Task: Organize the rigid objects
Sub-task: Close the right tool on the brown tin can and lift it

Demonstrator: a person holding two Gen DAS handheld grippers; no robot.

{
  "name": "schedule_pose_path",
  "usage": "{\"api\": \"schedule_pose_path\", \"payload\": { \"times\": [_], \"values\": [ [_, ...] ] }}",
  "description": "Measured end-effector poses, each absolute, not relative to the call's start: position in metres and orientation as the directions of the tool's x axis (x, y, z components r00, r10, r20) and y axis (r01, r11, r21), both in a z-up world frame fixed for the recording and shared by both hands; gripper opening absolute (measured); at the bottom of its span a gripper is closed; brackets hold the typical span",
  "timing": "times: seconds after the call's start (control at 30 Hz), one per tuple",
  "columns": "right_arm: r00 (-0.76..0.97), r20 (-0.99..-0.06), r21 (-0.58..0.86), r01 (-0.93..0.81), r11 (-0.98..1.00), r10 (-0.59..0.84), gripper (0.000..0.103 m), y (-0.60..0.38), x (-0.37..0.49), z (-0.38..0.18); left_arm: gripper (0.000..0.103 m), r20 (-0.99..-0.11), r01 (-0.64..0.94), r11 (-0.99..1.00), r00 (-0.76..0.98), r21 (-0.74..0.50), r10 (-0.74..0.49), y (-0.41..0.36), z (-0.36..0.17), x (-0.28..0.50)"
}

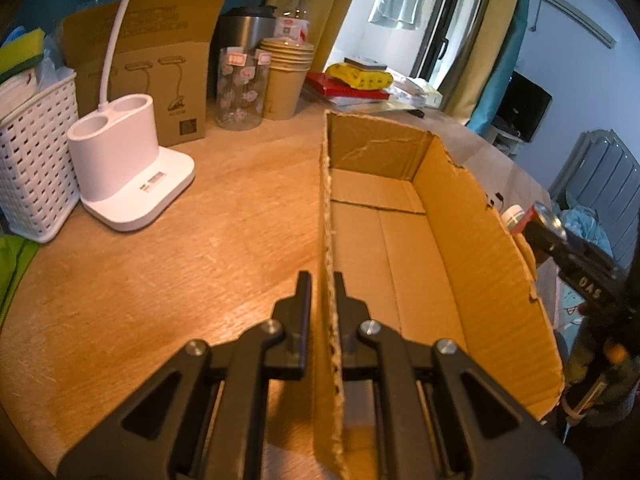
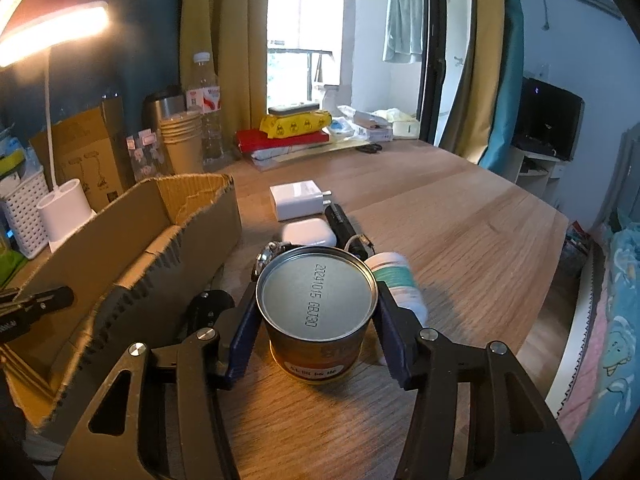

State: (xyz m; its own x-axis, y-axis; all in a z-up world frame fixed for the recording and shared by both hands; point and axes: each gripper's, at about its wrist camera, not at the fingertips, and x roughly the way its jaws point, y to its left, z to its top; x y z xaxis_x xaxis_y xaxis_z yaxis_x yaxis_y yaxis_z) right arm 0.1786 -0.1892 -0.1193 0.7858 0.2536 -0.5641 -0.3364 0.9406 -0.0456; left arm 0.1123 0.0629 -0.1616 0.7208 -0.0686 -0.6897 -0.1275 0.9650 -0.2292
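An open cardboard box [image 1: 400, 240] lies on the wooden table, empty inside. My left gripper [image 1: 322, 292] is shut on the box's left wall [image 1: 329, 320], one finger on each side. My right gripper [image 2: 316, 304] is shut on a tin can [image 2: 316, 300] with a date stamp on its metal end, held just right of the box [image 2: 132, 260]. Beyond the can lie a white bottle [image 2: 400, 284] on its side, a watch [image 2: 272, 250], a white earbud case [image 2: 308, 232], a black flashlight [image 2: 344, 224] and a white charger [image 2: 298, 200].
A white lamp base [image 1: 128, 168], a white basket [image 1: 36, 172], a cardboard package [image 1: 156, 68], a glass jar [image 1: 240, 88], paper cups [image 1: 286, 76] and bottles stand at the back left. Books and a yellow pack [image 2: 292, 128] lie at the back.
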Motion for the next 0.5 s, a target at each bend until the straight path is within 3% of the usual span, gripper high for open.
{"api": "schedule_pose_path", "payload": {
  "times": [0.5],
  "values": [
    [0.811, -0.431, -0.043, -0.455, 0.889, 0.394, 0.057, -0.157, 0.129, -0.049, 0.009, -0.695, -0.125, 0.969, 0.716, -0.214, -0.061, 0.059, -0.162, 0.113]
  ]
}}
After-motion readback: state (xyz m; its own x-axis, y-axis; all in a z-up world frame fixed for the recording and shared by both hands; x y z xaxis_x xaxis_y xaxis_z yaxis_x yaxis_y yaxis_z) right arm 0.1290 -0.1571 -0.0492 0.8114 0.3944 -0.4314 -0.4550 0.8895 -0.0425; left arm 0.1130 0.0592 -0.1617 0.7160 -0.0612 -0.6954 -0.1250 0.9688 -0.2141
